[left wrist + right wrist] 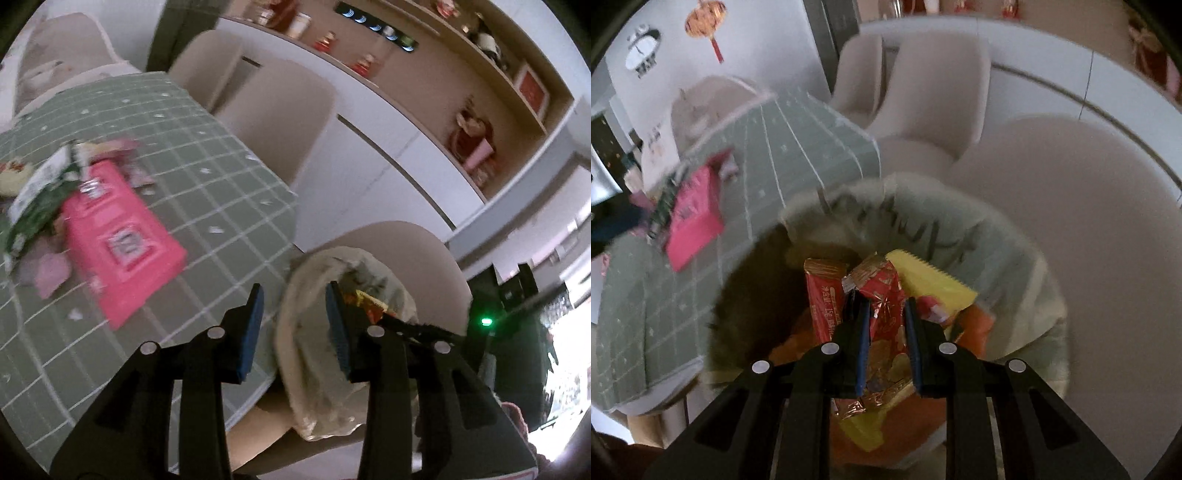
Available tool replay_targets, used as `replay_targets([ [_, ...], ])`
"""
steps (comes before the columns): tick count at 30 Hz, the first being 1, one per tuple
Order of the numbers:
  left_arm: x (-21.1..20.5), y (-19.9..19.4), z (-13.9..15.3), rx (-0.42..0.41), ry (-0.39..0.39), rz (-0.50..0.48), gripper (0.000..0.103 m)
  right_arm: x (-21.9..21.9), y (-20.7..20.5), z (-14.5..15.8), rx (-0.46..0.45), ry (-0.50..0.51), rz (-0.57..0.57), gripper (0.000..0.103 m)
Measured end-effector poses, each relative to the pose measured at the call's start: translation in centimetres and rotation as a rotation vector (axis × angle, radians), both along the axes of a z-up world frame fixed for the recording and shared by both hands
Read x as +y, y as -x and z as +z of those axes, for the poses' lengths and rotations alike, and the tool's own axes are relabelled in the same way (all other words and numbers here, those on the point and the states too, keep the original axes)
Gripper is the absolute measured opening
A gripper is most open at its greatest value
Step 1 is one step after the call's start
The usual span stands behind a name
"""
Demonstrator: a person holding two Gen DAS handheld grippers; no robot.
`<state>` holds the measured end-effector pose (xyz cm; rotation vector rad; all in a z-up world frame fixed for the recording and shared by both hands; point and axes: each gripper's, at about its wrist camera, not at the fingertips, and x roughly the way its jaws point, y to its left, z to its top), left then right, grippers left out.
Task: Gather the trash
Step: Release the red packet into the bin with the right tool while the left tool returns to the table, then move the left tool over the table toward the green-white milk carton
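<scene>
We are holding our left gripper (293,328) with its jaws apart and empty beside one trash bag (314,369). Our right gripper (886,343) is clamping one red wrapper (886,295) over the bag. One pink box (122,240) is lying on the table (221,177).

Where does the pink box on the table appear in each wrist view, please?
Left wrist: pink box lies left of centre on the green checked tablecloth.
Right wrist: pink box sits at the left, above the bag.
Shared landmark: the trash bag at the table's edge.
</scene>
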<state>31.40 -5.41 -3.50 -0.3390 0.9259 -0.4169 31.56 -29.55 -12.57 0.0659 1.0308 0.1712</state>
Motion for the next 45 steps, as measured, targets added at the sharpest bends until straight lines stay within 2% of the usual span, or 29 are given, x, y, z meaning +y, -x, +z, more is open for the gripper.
replay_targets([
  [4,2.6,0.7,0.0,-0.012,-0.024,0.06,0.033,0.6,-0.2,-1.1,0.033,0.008,-0.01,0.02],
  [6,3.9,0.8,-0.3,-0.008,-0.027,0.085,0.033,0.6,0.1,-0.8,0.02,-0.001,-0.021,0.024],
  [8,5.1,0.9,-0.7,0.002,-0.031,0.098,0.033,0.4,0.5,-0.1,0.004,-0.017,-0.032,0.034],
  [14,7.5,1.3,-1.7,-0.011,-0.073,0.07,0.034,0.6,2.4,2.3,-0.06,0.002,-0.083,0.045],
  [18,9.9,1.1,-2.5,-0.004,-0.066,0.044,0.034,1.2,3.9,4.1,-0.097,0.015,-0.132,0.047],
  [20,11.0,1.0,-2.6,-0.008,-0.067,0.031,0.034,1.5,4.3,4.6,-0.101,0.029,-0.154,0.054],
  [27,15.8,0.6,-3.2,0.006,-0.065,0.019,0.034,3.1,4.9,3.7,-0.07,0.141,-0.247,0.058],
  [33,18.6,0.7,-4.0,0.032,-0.016,0.026,0.034,4.0,6.8,2.9,-0.023,0.191,-0.281,0.058],
  [37,19.3,0.7,-4.8,0.06,0.014,0.036,0.034,4.0,8.2,3.1,-0.015,0.205,-0.304,0.058],
  [45,18.9,1.0,-5.1,0.064,0.019,0.02,0.034,4.3,10.4,4.3,-0.009,0.231,-0.292,0.058],
])
